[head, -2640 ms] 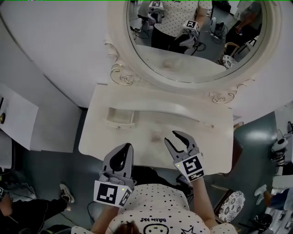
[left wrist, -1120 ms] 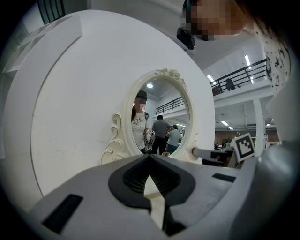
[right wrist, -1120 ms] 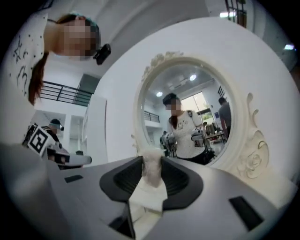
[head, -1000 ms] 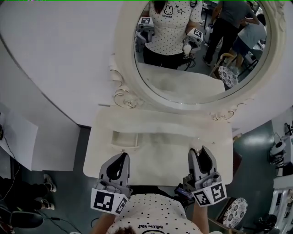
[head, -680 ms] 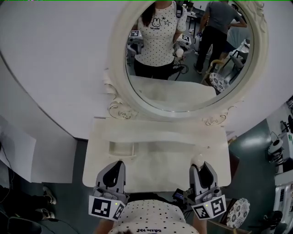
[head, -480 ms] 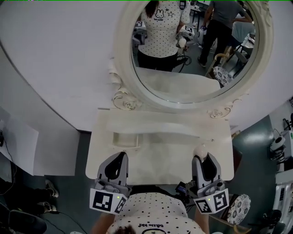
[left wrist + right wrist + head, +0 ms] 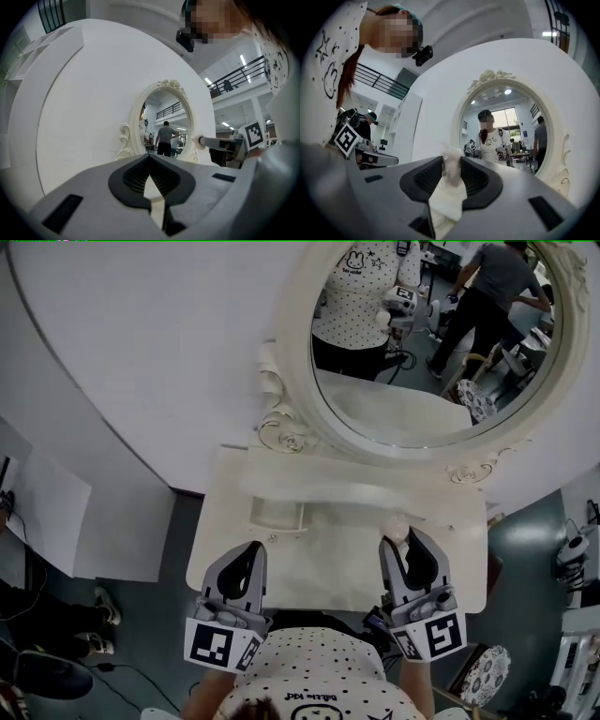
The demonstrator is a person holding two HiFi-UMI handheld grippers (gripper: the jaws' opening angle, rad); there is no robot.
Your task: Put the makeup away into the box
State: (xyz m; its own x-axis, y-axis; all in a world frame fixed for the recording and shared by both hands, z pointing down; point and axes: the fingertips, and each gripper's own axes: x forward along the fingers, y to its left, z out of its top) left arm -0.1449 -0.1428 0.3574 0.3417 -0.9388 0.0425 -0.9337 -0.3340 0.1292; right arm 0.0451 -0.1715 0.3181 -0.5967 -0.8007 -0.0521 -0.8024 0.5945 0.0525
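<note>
Two grey two-jaw grippers are held level over the near edge of a white dressing table (image 7: pixel 319 563), side by side. Taking the small cream rectangular box (image 7: pixel 277 515) on that table as the mark, the left gripper (image 7: pixel 256 549) sits just nearer than the box. Its jaws are pressed together at the tips with nothing between them, so it looks to be kept clear and idle while the other hand works.

The right gripper (image 7: pixel 398 542) is well to the box's right. Its jaws stand partly apart, pinching a small pale, translucent, round-ended makeup item (image 7: pixel 451 168) that pokes out past the tips. That way the item can be carried across and let go without the gripper entering the box.

The box looks open-topped and bare inside, so the item has yet to go in. By my reading the carry is under way.

Beyond the box, an oval mirror (image 7: pixel 422 381) in a carved cream frame stands against the white wall and reflects the room.
</note>
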